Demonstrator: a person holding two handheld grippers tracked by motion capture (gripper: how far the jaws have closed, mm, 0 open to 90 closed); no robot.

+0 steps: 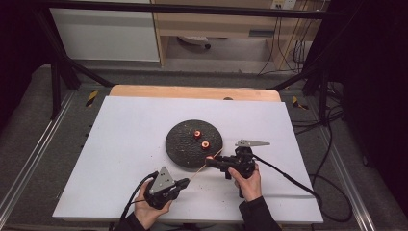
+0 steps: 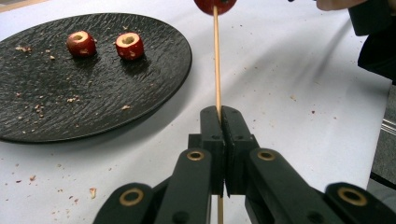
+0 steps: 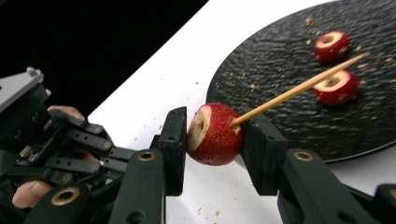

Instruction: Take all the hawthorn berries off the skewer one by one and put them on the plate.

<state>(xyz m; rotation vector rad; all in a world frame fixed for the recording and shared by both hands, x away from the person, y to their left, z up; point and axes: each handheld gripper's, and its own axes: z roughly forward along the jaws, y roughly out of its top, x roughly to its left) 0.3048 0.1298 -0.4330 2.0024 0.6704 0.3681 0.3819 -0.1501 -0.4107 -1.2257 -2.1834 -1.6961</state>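
Threading a small red cored fruit piece (image 3: 212,134) onto a thin wooden skewer (image 2: 216,60) — that looks like the step in hand. Left tongs (image 2: 220,113) are clenched on the skewer's lower end, holding it angled up off the white-covered table (image 1: 120,144). Right tongs (image 3: 214,135) are grasping the fruit piece by its sides, just off the near rim of the round black textured plate (image 1: 180,144). Skewer tip already pokes out the far side of the fruit, over the plate. Two more red cored pieces (image 2: 105,44) sit on the plate, near each other but apart. Next move, I'd judge: slide the fruit further down the skewer, keeping the bore in line with the stick — skew it and the fruit may split.
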